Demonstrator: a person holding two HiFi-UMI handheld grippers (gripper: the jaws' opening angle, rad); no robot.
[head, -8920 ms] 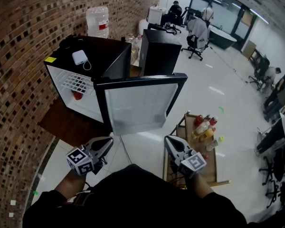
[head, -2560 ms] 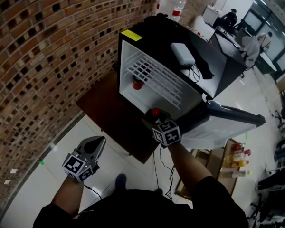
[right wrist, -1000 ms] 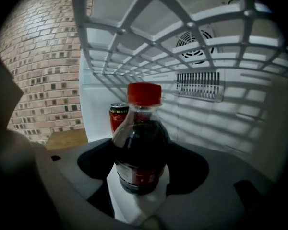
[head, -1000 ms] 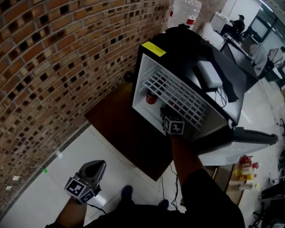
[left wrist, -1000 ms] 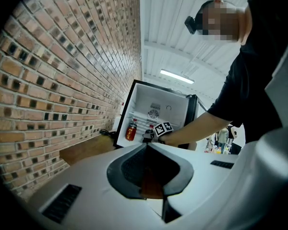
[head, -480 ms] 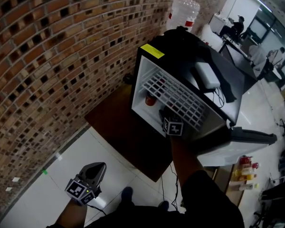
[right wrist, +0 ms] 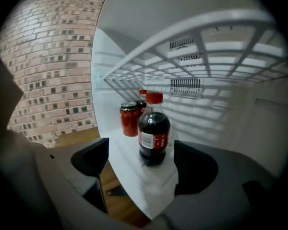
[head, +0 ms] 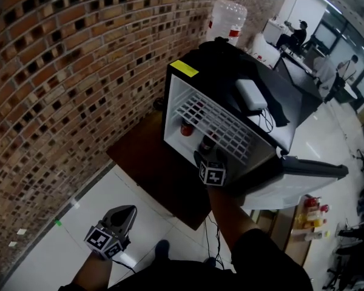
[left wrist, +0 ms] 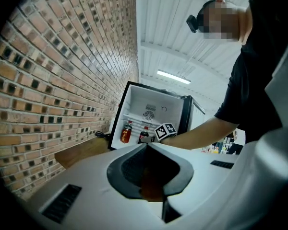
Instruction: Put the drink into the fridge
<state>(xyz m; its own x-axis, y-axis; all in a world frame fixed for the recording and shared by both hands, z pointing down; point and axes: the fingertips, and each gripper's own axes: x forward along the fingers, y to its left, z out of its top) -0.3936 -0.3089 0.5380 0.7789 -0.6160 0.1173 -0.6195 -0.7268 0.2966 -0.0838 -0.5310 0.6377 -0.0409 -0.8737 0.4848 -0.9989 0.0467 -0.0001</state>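
Observation:
The cola bottle (right wrist: 153, 133) with a red cap stands upright on the white floor of the open mini fridge (head: 181, 71), below the wire shelf (head: 221, 125). My right gripper (right wrist: 143, 159) reaches into the fridge mouth. Its jaws are opening on either side of the bottle and the pads stand clear of it. In the head view the bottle (head: 207, 143) shows just beyond the right gripper (head: 204, 156). A red can (right wrist: 129, 120) and a second red-capped bottle (right wrist: 142, 94) stand behind. My left gripper (head: 126, 211) hangs low over the floor, shut and empty.
The fridge door (head: 303, 183) hangs open to the right. A white adapter (head: 250, 94) lies on the fridge top, a water jug (head: 225, 22) behind it. The fridge sits on a brown wooden platform (head: 151, 162) by the brick wall (head: 60, 71). A drinks trolley (head: 312, 214) stands at right.
The right gripper's jaws have spread and let go of the cola bottle, which now stands on the fridge floor. The gripper has drawn back a little. The left gripper has hardly moved.

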